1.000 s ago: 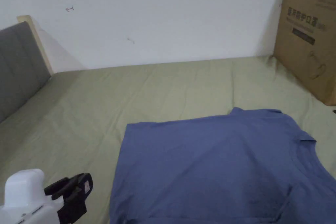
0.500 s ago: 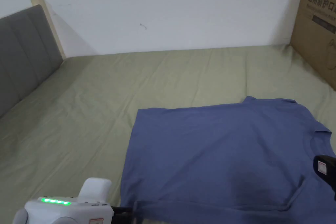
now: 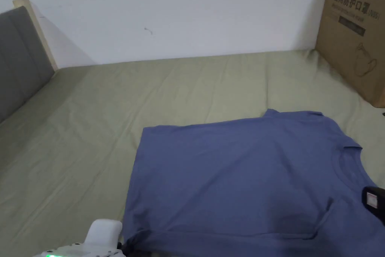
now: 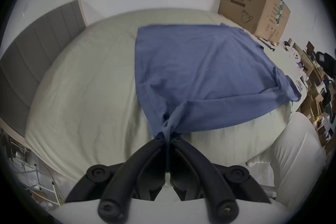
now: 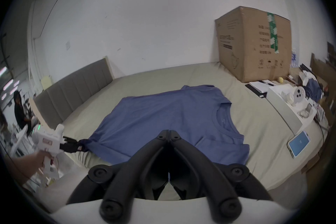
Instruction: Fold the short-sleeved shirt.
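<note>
The left claw (image 4: 168, 138) is clenched on the near hem corner of the blue shirt (image 3: 240, 178), and the cloth is gathered into a small knot between its jaws, so this corner is a little lifted from the bed (image 3: 112, 103). From this claw the shirt lies forward and to the right, with its long axis going from the hem on the left side to the collar on the right. The right claw (image 5: 169, 134) has its jaws pressed together with nothing between them; it hovers over the near edge of the shirt, closer to the collar and the near sleeve, so in my judgement it is the nearer one for that end. The near sleeve seems already turned in over the body. Further away, the far edge lies flat. A cardboard box (image 3: 355, 32) stands at the far right, well apart from the shirt, and a phone (image 5: 298, 143) lies near the right edge of the bed. Nothing stands in the way of a fold.
</note>
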{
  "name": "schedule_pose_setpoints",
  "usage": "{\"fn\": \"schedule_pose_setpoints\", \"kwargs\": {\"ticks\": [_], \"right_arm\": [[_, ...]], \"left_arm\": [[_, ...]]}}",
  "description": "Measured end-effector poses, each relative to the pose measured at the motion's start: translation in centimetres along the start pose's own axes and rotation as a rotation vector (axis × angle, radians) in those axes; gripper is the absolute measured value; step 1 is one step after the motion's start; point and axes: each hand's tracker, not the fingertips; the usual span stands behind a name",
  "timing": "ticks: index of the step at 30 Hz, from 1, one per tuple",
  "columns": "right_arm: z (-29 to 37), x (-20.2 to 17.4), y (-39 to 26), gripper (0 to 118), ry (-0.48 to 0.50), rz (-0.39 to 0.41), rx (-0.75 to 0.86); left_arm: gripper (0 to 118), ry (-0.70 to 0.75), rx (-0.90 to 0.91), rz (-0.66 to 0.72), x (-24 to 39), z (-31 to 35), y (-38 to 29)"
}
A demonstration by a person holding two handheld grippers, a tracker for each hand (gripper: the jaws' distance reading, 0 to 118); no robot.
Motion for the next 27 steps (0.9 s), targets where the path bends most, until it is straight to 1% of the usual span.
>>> {"fn": "schedule_pose_setpoints", "kwargs": {"ticks": [2, 3, 4, 6, 7, 8, 9, 10, 11, 13, 14, 16, 17, 18, 19, 21, 22, 23, 24, 25, 27], "right_arm": [[0.2, 2.0, 0.2, 0, -0.011, -0.053, -0.029], [-0.2, 3.3, 0.1, 0, -0.056, -0.063, -0.063], [-0.8, 4.8, 0.0, 0, -0.085, -0.078, -0.139], [-1.5, 7.4, -0.8, 2, -0.094, -0.137, -0.231], [-1.4, 8.7, -1.5, 18, -0.072, -0.16, -0.227], [-1.1, 9.3, -2.1, 64, -0.09, -0.153, -0.197], [-1.2, 10.1, -2.7, 108, -0.127, -0.15, -0.202], [-1.7, 11.0, -3.2, 117, -0.16, -0.167, -0.26], [-2.4, 11.8, -3.9, 111, -0.179, -0.192, -0.348], [-2.0, 13.2, -4.3, 111, -0.232, -0.213, -0.387], [-2.4, 13.7, -4.7, 111, -0.214, -0.224, -0.421], [-2.9, 14.2, -5.1, 111, -0.233, -0.213, -0.517], [-4.4, 13.9, -6.8, 109, -0.233, -0.193, -0.536], [-5.1, 13.5, -7.5, 103, -0.232, -0.161, -0.537], [-5.4, 13.2, -7.6, 94, -0.222, -0.129, -0.547], [-6.1, 12.2, -8.1, 62, -0.231, -0.055, -0.568], [-6.2, 11.7, -8.2, 50, -0.236, -0.021, -0.579], [-6.2, 11.2, -8.2, 35, -0.221, 0.004, -0.576], [-6.0, 10.7, -8.2, 21, -0.183, 0.027, -0.558], [-5.8, 10.2, -8.1, 7, -0.183, 0.055, -0.543], [-5.3, 9.6, -7.9, 7, -0.203, 0.101, -0.516]], "left_arm": [[1, 0.01, 0.076, -0.005, 0.2, 1.4, -0.3], [1, 0.006, 0.127, -0.004, 0.3, 2.1, -0.5], [1, 0.011, 0.179, -0.012, 0.4, 2.9, -0.7], [1, -0.001, 0.24, -0.023, 0.7, 4.0, -0.7], [1, 0.004, 0.249, -0.038, 0.9, 4.4, -0.5], [1, 0.015, 0.242, -0.059, 1.1, 4.7, -0.2], [1, 0.017, 0.246, -0.065, 1.2, 4.9, 0.0], [1, 0.018, 0.254, -0.066, 1.9, 5.5, 0.5], [1, 0.012, 0.258, -0.063, 2.0, 5.8, 0.8], [1, -0.008, 0.255, -0.036, 2.2, 6.0, 1.2], [1, -0.009, 0.257, -0.025, 2.2, 6.2, 1.3], [1, -0.014, 0.266, -0.002, 2.3, 6.3, 1.5], [1, -0.013, 0.265, 0.001, 2.4, 6.4, 1.6], [1, -0.011, 0.262, 0.003, 2.4, 6.3, 1.7], [1, -0.01, 0.259, 0.004, 2.5, 6.3, 1.7], [1, -0.007, 0.25, 0.0, 2.7, 6.2, 1.9], [1, -0.002, 0.244, -0.007, 2.8, 6.2, 1.9], [1, 0.003, 0.24, -0.01, 2.9, 6.1, 1.9], [1, 0.006, 0.236, -0.011, 2.9, 6.1, 1.9], [1, 0.006, 0.233, -0.009, 3.0, 6.1, 1.9], [1, 0.007, 0.222, 0.004, 2.8, 5.9, 1.7]]}}
